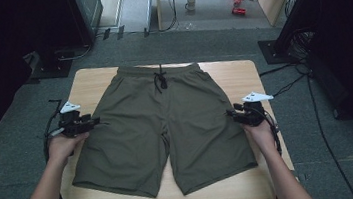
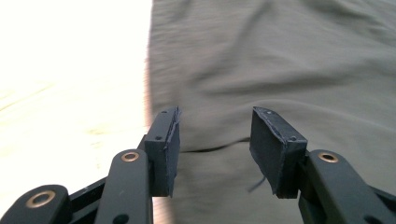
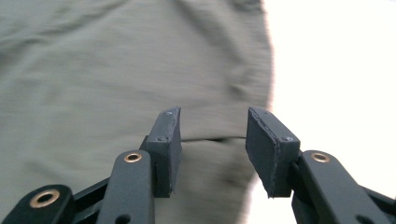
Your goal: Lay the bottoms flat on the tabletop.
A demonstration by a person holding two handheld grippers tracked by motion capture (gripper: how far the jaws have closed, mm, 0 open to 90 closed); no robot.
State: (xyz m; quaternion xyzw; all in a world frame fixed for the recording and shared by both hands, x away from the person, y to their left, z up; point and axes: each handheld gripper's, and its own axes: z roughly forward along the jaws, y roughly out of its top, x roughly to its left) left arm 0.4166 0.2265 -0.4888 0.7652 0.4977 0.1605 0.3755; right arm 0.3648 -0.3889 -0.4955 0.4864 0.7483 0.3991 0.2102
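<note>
Olive shorts (image 1: 160, 126) flat on counter (image 1: 232, 80), waistband far side.
Left tongs (image 1: 97, 122) and right tongs (image 1: 230, 114) parted about halfway, gripping nothing, at opposite outer leg edges; contact with fabric unclear, gripper views blurred.

Olive-green shorts (image 1: 160, 126) with a dark drawstring (image 1: 161, 79) lie mid-frame on a pale wooden table (image 1: 92, 81). Black grippers, left (image 1: 97, 121) and right (image 1: 230, 114), carry white plates; the floor (image 1: 14, 148) is grey carpet.
</note>
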